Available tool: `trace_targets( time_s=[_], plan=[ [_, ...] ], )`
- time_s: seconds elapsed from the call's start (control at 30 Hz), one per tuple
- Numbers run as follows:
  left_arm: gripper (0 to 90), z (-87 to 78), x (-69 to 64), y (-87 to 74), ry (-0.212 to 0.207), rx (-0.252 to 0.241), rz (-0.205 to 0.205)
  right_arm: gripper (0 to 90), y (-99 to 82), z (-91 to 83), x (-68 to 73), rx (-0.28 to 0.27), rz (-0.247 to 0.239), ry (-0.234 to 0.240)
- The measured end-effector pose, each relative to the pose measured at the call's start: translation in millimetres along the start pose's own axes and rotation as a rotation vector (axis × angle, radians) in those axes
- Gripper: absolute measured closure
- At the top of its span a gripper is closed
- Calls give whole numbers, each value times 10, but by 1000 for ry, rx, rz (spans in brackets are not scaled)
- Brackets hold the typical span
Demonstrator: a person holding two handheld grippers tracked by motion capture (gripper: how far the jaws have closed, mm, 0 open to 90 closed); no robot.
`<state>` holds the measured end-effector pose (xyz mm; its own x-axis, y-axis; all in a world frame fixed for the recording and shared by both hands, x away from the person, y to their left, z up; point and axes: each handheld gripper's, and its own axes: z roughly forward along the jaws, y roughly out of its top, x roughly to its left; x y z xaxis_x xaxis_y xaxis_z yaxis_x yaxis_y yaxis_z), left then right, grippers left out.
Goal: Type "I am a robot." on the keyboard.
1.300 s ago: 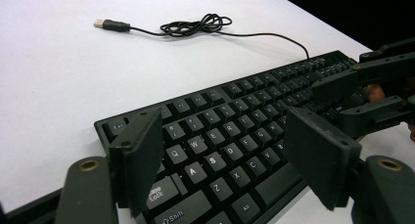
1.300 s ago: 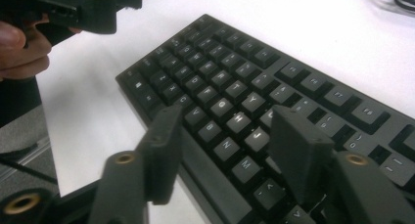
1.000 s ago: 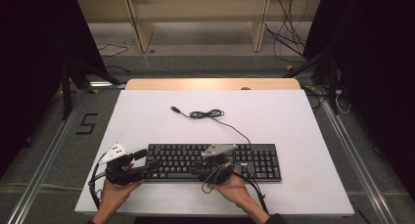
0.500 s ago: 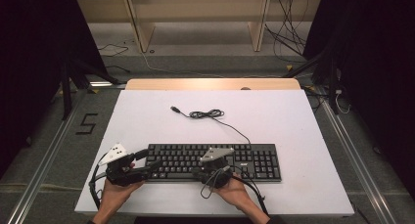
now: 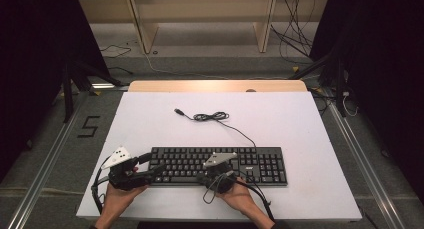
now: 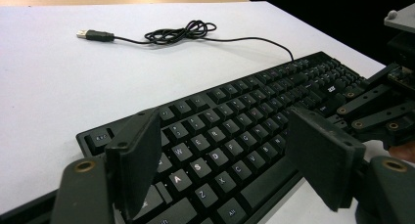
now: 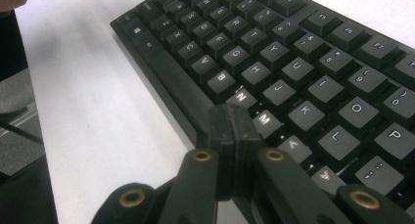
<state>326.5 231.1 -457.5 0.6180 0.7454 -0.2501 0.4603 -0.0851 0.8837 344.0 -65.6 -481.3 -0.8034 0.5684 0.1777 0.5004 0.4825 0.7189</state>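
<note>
The keyboard [image 5: 217, 165] lies at six o'clock on the tabletop [image 5: 300, 129]. Right tongs [image 7: 230, 136], just closed empty, press together near its front edge: tap keys lightly. Left tongs [image 6: 230, 160] stay spread, steadying the left end.

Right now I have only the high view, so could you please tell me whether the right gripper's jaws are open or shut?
Observer: They are shut. In the right gripper view, the right gripper has its pads pressed together with nothing between them.
Operator: Thank you. Where does its tip sit?
Observer: At the near edge of the keyboard, just in front of the N key and the M key.
Operator: And the other gripper, please?
Observer: The left gripper is open. In its own view the jaws stand wide apart over the left end of the keyboard.
</note>
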Motion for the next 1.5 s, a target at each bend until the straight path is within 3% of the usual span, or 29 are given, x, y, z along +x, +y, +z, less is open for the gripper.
trace_targets(
  time_s=[0.47,0.73,0.83,1.07,1.5],
  plan=[
    [290,9,4,-4,5,2,-5,897,-19,13,6,3,1,-7],
    [295,25,18,-10,16,18,-12,771,16,-63,-24,-41,30,26],
    [310,41,26,-16,28,33,-16,685,27,-98,-11,-53,31,31],
    [443,77,56,-33,44,78,-28,528,36,-206,-35,-92,58,28],
    [651,185,84,-68,60,158,-27,405,18,-300,-65,-129,73,-5]
  ],
)
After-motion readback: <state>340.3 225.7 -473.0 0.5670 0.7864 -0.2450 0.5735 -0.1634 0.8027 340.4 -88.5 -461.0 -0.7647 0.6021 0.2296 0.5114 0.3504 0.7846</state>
